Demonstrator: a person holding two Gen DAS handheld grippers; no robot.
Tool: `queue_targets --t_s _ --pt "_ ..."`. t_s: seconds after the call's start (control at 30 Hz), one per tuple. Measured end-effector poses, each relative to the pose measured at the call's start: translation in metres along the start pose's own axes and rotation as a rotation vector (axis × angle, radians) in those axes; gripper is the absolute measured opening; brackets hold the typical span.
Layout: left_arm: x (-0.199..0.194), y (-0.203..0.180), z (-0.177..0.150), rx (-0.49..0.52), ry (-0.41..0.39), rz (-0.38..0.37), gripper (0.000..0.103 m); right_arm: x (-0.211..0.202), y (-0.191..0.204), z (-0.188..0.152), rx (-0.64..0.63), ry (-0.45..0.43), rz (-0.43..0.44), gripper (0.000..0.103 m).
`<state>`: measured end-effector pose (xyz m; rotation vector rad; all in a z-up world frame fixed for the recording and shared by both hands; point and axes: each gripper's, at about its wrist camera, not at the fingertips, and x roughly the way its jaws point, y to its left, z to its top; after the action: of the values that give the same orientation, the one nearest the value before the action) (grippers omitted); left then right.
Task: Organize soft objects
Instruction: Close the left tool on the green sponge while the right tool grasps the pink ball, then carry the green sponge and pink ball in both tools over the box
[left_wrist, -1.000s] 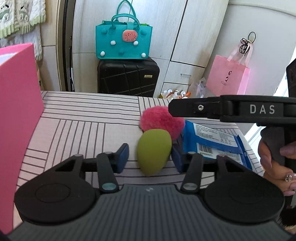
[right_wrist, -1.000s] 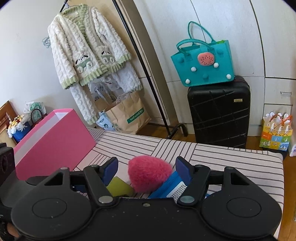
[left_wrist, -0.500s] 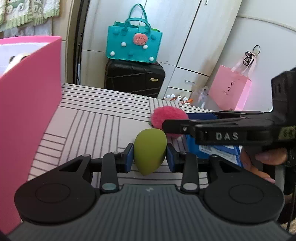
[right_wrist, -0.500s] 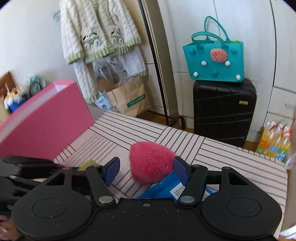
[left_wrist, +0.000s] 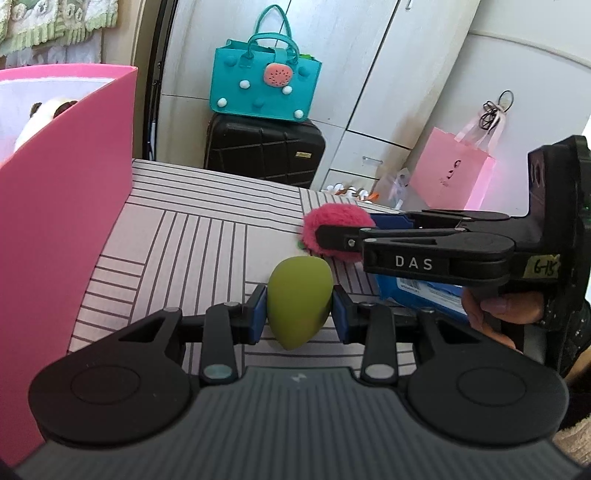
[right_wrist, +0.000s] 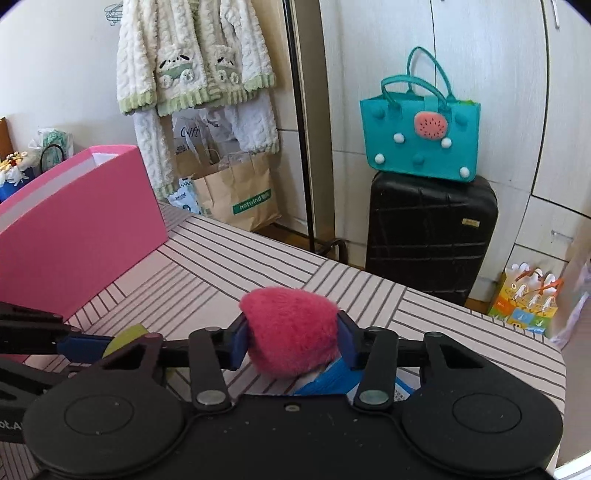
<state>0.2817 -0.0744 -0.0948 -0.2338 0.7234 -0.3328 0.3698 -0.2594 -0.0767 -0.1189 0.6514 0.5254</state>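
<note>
Up close, fuzzy pink pompom (heart-shaped)

Landmark = pink box. In left wrist view its left side and base run off the frame edge; inside, only a scrap of a white-and-brown soft thing shows above the wall, rest hidden, can't tell what it is. In right wrist view the box's left end is cut off too.

Right of the box, a blue packet sits mostly behind the right gripper; print too small to read. Pink fluffy ball is partly covered by that gripper's finger. Green egg-shaped sponge, right wrist view: only a sliver shows. Hand on the gripper handle mostly hidden.
</note>
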Motion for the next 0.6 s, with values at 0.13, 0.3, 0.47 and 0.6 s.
queue_targets --t_s 0.13,0.3,0.47,0.6 --pt "-0.008 -0.001 -0.005 0.013 -0.006 -0.039 0.035 -0.011 0.003 0.0 0.007 -0.011 0.046 0.052" --pt "-0.019 -0.001 -0.007 0.026 -0.003 -0.047 0.035 -0.025 0.009 -0.006 0.047 -0.004 0.074 0.053" --pt "-0.036 -0.004 -0.011 0.047 -0.006 -0.065 0.035 -0.042 0.02 -0.013 0.086 0.015 0.063 0.053" --pt "-0.053 -0.004 -0.015 0.066 -0.014 -0.073 0.035 -0.061 0.027 -0.02 0.178 0.035 0.092 0.053"
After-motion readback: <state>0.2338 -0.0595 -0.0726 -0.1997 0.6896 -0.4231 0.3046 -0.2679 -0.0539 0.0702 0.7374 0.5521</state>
